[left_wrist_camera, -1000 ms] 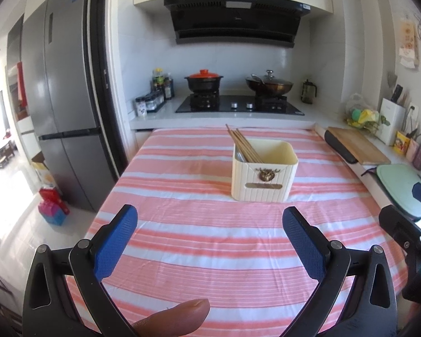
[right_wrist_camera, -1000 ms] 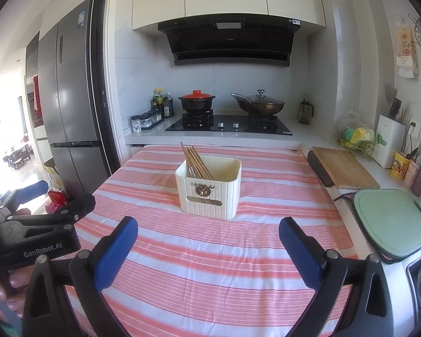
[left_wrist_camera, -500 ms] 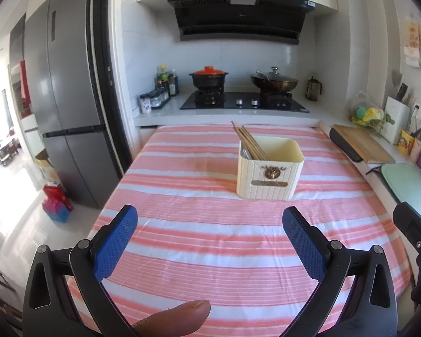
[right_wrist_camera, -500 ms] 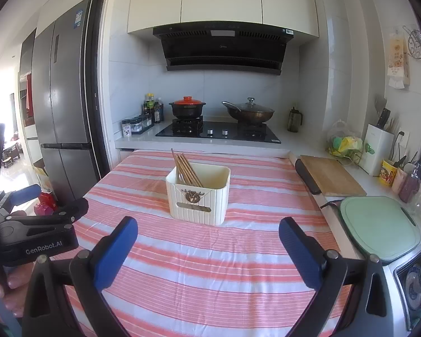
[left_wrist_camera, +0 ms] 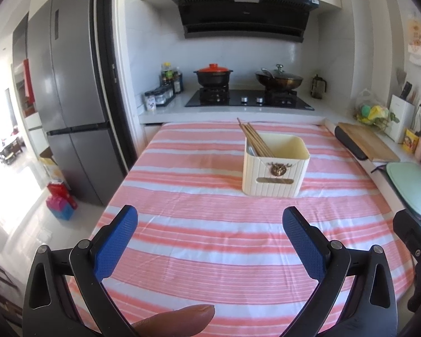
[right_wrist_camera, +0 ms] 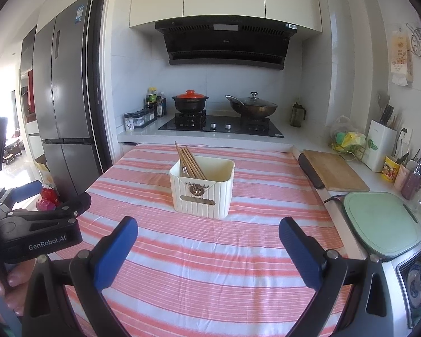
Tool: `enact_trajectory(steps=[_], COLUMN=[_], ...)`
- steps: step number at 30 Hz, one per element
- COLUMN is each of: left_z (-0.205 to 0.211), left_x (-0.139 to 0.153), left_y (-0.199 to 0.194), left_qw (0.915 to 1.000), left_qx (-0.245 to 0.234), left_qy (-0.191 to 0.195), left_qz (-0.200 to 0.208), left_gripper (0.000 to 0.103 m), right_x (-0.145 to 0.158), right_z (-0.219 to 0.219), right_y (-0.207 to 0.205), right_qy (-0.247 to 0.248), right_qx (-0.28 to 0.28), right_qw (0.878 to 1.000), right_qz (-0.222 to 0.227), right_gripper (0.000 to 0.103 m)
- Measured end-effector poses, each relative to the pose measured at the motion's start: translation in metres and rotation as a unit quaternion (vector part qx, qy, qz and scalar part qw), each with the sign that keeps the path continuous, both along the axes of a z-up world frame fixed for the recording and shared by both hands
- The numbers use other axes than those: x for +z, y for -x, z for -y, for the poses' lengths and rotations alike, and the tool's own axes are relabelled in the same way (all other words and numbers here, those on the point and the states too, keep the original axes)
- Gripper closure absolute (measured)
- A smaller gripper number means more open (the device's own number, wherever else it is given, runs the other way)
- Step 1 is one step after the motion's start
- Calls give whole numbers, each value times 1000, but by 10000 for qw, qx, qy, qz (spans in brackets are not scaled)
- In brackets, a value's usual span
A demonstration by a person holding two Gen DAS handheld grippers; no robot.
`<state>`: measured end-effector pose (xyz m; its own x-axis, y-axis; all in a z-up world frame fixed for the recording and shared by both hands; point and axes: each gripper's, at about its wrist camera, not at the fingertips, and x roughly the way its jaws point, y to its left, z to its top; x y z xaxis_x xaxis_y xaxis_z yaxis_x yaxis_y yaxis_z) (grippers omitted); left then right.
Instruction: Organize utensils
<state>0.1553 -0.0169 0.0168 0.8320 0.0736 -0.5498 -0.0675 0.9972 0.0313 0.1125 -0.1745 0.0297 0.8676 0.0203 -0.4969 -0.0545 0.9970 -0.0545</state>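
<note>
Both views pulled back; grippers left [left_wrist_camera: 210, 241] and right [right_wrist_camera: 208, 243] gape wide, empty. Grab the light, stiff, slippery wooden chopsticks [left_wrist_camera: 255, 139] in the ribbed cream holder [left_wrist_camera: 275, 168] upper-middle, near their tops.

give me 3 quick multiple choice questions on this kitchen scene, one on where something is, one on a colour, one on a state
1. Where are the chopsticks?
A. flat on the striped cloth
B. standing in the cream holder
C. on the wooden board

2. What colour is the lid of the left pot on the stove?
A. red
B. green
C. white

3. How do the right tongs stand?
A. shut on a chopstick
B. shut on nothing
C. open, holding nothing

Answers:
1. B, they lean against the left side of the cream holder on the striped cloth.
2. A, a red lid tops the black pot.
3. C, the blue pads sit wide apart with only cloth between them.
</note>
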Motion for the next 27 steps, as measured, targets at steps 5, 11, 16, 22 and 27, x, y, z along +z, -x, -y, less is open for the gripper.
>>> enact_trajectory(steps=[5,11,16,22,27], left_z=[1,0,1,4,4], left_x=[-2,-4,-4,-5,-5], left_y=[0,1,0,0,1], left_qw=[10000,10000,10000,9999,9999], left_qx=[11,24,-9,-60,-88], left_qy=[-48,-62,-85,-119,-104], left_qz=[-8,-11,1,1,-12], left_gripper=[0,0,0,0,0], right_x=[-3,-4,-4,-4,-4], right_z=[-1,-1,-2,-1,0], right_y=[-1,1,1,1,1], right_qy=[6,30,38,46,35], right_qx=[-13,-14,-20,-26,-40], right_qw=[10000,10000,10000,10000,10000], right_qz=[-43,-47,-52,-49,-50], right_gripper=[1,1,1,1,1])
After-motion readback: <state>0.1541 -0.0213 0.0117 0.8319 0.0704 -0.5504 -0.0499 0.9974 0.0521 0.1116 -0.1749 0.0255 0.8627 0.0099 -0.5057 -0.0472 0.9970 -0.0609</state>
